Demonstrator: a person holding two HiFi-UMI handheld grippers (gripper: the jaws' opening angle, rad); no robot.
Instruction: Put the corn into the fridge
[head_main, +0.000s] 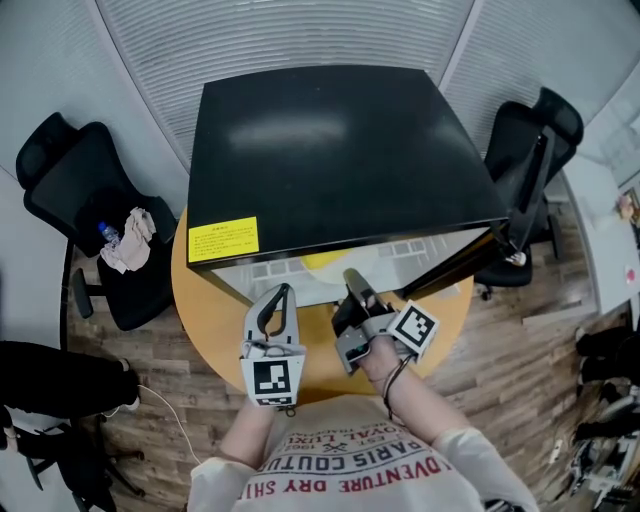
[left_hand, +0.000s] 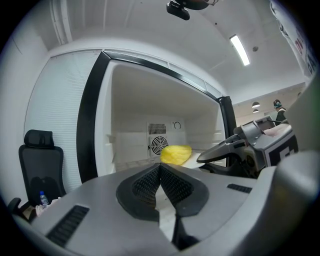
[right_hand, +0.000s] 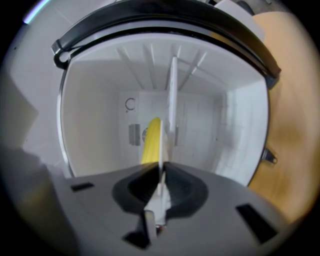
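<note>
Right gripper pinches a thin white plate by its rim, corn lying on it inside the fridge, centre frame. Left gripper is clenched, empty. Corn seems light, stiff, rollable: grasp mid-cob.

Both arms reach forward, elbows close to the body. Left tool points straight ahead and sits level, jaws together at the tips with nothing between them. Left forearm comes in straight behind it. Right tool is just beside the left, angled slightly left and rolled onto its side. Its jaws are clamped on a thin white plate seen edge-on. Right hand grips the handle, wrist bent.
</note>
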